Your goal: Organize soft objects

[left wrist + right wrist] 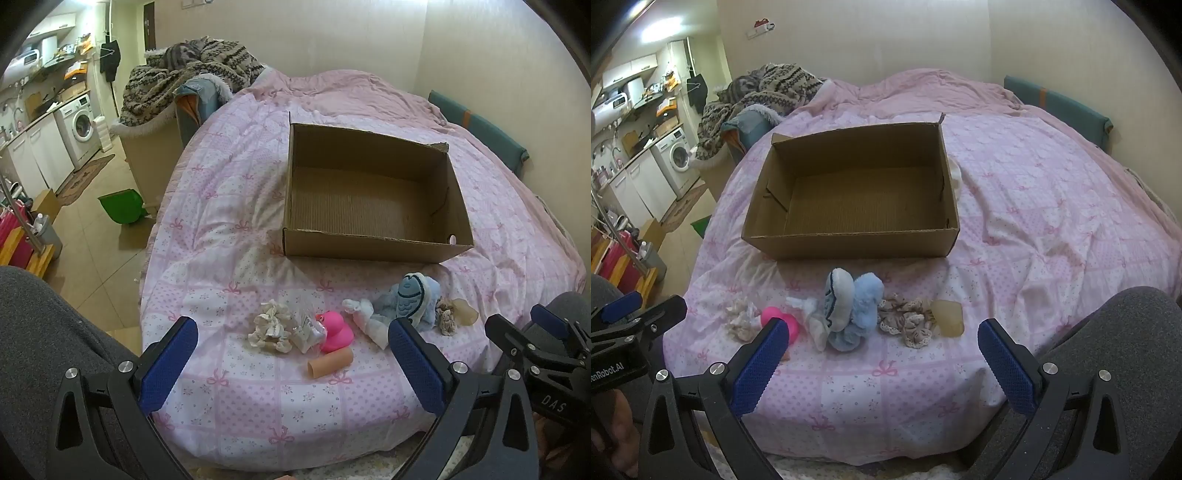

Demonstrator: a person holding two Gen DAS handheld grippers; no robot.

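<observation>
Blue-padded fingers of the left gripper (291, 363) stand wide apart above the near edge of the pink patterned quilt (229, 229), gripping nothing; the right gripper (882, 363) is spread just as wide and equally unloaded. Between and just beyond the left gripper's fingers lies a row of small soft things: one cream ruffled scrunchie (269, 328), one crinkled clear plastic packet (307, 329) touching it, one pink rubber duck (335, 331), and one peach foam tube (330, 363) nearest the quilt's front edge. To their right sit one white cloth bundle (364, 317), one pale blue plush fish toy (413, 298), one beige lace-trimmed scrunchie (908, 319) and one translucent amber soft block (948, 317), the last two ahead of the right gripper's open span. One brown cardboard box (373, 243), open-topped with nothing inside, rests farther back in the middle of the bed, well apart from the row. Bare quilt lies between the box and the row.
</observation>
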